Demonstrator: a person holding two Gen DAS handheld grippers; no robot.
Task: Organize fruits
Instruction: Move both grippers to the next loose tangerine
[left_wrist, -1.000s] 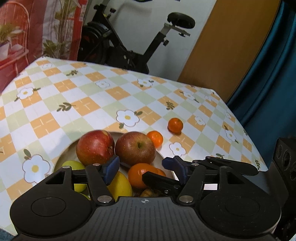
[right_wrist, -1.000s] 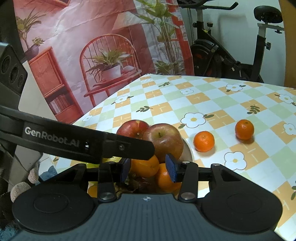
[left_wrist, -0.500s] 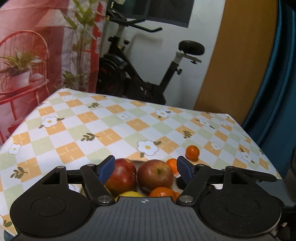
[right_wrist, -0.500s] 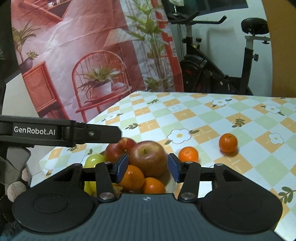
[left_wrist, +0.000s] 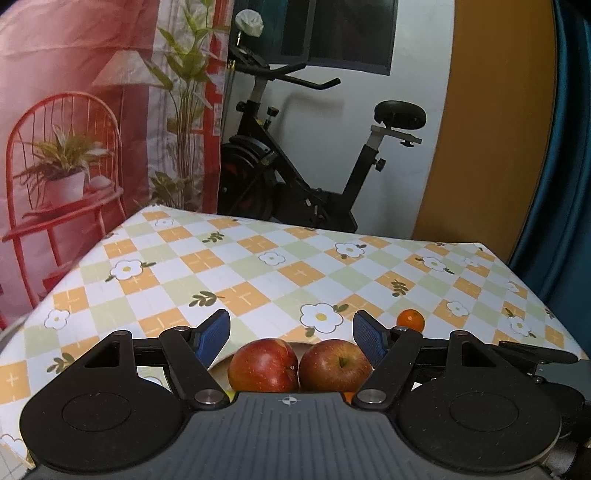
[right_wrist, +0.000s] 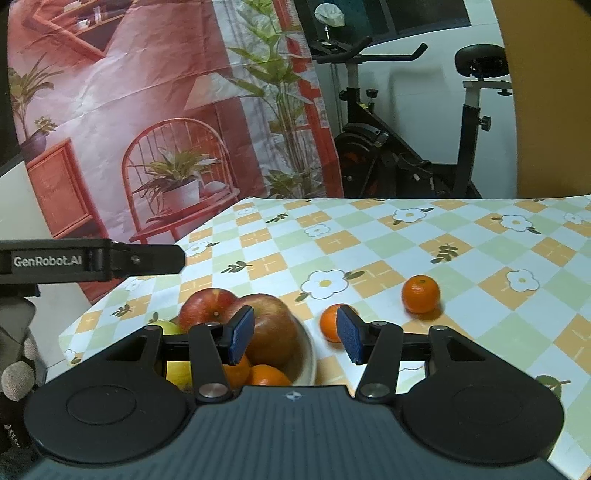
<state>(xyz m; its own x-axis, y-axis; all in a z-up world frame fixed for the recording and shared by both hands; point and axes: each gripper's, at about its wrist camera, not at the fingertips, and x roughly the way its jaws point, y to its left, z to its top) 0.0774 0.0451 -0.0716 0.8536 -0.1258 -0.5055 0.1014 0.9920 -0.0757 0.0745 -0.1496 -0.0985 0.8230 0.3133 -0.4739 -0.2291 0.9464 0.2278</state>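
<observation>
1. The left gripper (left_wrist: 290, 334) is standing with its blue pads (left_wrist: 212, 336) wide apart, gripping nothing; it is hovering just above the white bowl (right_wrist: 308, 356).
2. The right gripper (right_wrist: 295, 338) is standing with its jaws at a narrower gap, nothing pressed between the pads (right_wrist: 242, 334); it is hanging over the bowl's right rim.
3. Two red apples (left_wrist: 262, 365) are sitting side by side on top of the bowl's heap, touching each other.
4. Under the apples, still inside the bowl, oranges (right_wrist: 267, 374) and a yellow-green fruit (right_wrist: 168, 326) are lying partly hidden by the right gripper's fingers.
5. One loose mandarin (right_wrist: 330, 326) is lying on the tablecloth (right_wrist: 369, 251) just beside the bowl, to its right.
6. A second mandarin (right_wrist: 421, 293) is resting further right of the bowl, apart from the first.
7. An exercise bike (left_wrist: 295, 166) is standing beyond the table's far edge, well behind the bowl.
</observation>
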